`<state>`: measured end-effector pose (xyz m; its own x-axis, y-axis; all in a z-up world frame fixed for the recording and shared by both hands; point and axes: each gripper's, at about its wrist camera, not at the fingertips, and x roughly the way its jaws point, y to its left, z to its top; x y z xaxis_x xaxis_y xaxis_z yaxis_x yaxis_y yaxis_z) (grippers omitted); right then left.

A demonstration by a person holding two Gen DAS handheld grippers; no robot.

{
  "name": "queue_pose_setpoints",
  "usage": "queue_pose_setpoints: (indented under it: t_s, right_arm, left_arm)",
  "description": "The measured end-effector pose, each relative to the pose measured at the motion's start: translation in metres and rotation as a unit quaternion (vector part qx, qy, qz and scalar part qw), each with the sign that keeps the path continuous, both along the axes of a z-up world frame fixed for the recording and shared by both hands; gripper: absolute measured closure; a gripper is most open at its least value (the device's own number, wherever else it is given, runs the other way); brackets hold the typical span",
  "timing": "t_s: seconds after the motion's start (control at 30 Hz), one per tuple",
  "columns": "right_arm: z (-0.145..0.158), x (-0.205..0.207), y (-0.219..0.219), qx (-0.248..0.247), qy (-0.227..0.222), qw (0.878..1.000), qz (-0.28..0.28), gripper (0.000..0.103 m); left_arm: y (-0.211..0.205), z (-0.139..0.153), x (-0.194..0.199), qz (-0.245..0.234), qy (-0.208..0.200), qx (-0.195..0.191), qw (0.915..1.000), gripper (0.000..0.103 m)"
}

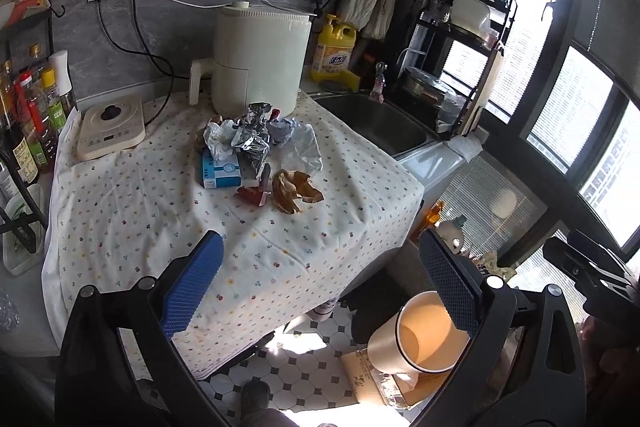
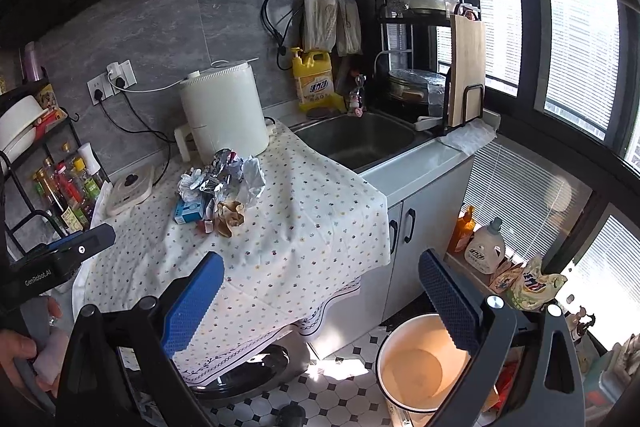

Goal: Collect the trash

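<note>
crumpled silver foil (image 1: 252, 135), a brown paper wad (image 1: 294, 191) and a blue carton (image 1: 220, 171) lay before the smooth white air fryer (image 1: 260, 59); both the left hand-held gripper (image 1: 320, 291) and the right hand-held gripper (image 2: 320, 303) gaped wide, empty.

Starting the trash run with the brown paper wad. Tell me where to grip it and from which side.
Grip the brown wad across its raised, crumpled middle, coming down from above on the near side. It sits at the front of the pile, apart from the foil, with bare cloth before it, so the fingers have room there. Behind it the blue box and red wrapper crowd in.
</note>
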<state>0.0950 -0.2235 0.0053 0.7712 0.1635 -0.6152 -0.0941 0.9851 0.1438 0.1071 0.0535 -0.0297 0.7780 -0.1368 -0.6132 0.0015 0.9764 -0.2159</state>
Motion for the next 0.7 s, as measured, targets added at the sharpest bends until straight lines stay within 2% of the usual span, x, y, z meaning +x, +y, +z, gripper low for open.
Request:
queue_pose_setpoints:
  t_s: [0.13,0.27,0.37,0.7]
  right_arm:
    - [-0.002,0.025,0.025,-0.011,0.004,1.000,-0.011,0.008]
    - [-0.005,0.050,0.047,0.003,0.012,1.000,-0.014,0.008]
    - [-0.009,0.067,0.064,-0.011,0.015,0.999,-0.028,0.008]
    - [-0.034,0.112,0.102,0.000,0.043,0.998,-0.042,0.008]
  left_arm:
    - [0.015,-0.003,0.030,-0.016,0.004,-0.003,0.9999,0.006]
    - [0.035,-0.008,0.060,-0.028,0.011,-0.008,0.9995,0.006]
    - [0.050,-0.015,0.078,-0.043,0.017,-0.017,0.9988,0.006]
    - [0.093,-0.052,0.135,-0.067,0.057,-0.030,0.9957,0.006]
